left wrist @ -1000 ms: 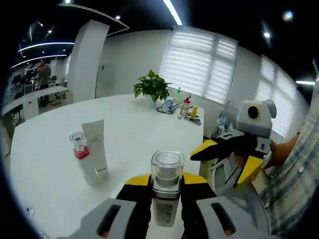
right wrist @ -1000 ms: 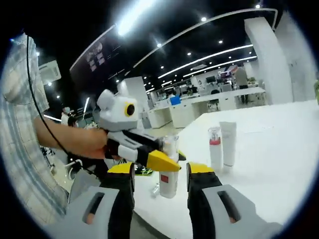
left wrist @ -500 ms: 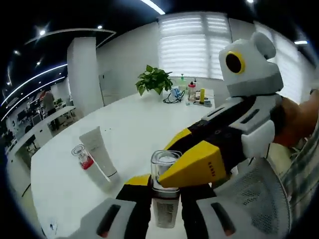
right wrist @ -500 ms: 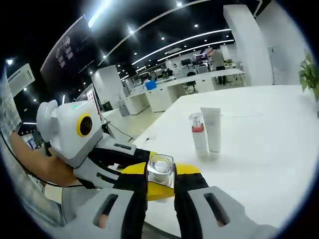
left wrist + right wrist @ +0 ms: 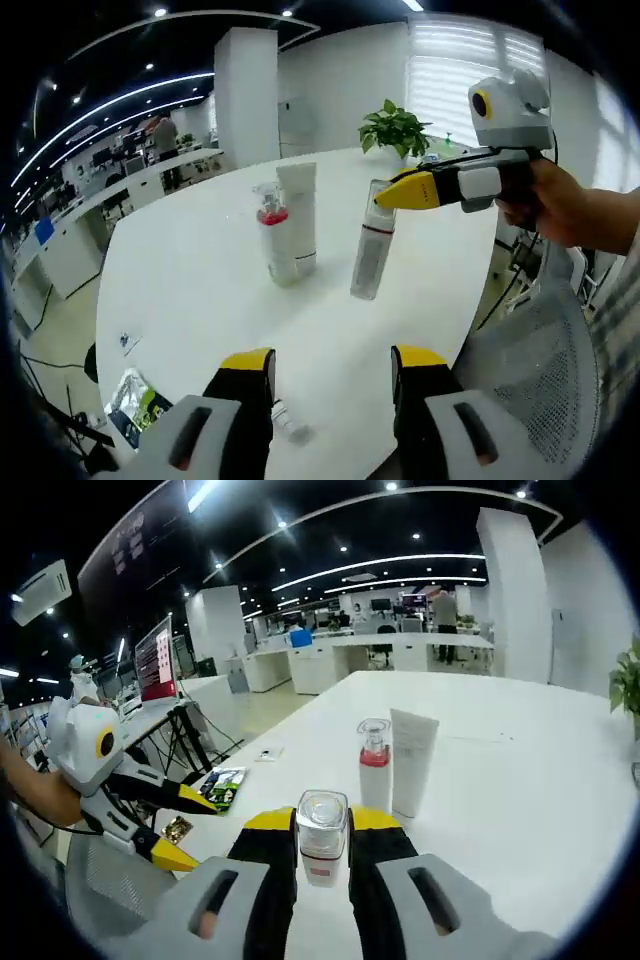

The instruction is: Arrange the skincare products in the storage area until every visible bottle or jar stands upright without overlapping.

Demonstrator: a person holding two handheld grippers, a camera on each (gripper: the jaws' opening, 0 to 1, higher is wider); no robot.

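Three skincare items are in play on the white counter (image 5: 190, 270). Up top in the left gripper view, the right gripper (image 5: 392, 197) has its yellow fingers clamped on the cap end of a clear bottle with a red band (image 5: 371, 252), which hangs tilted over the counter's near edge. Just beside it, toward the middle of the counter, a pump bottle with a red collar (image 5: 275, 240) and a white tube (image 5: 299, 218) stand upright, touching or nearly so. The left gripper (image 5: 332, 385) has its fingers spread wide, nothing between them. From the right gripper view, the clear bottle (image 5: 322, 835) sits pinched between that gripper's closed fingers (image 5: 275, 845).
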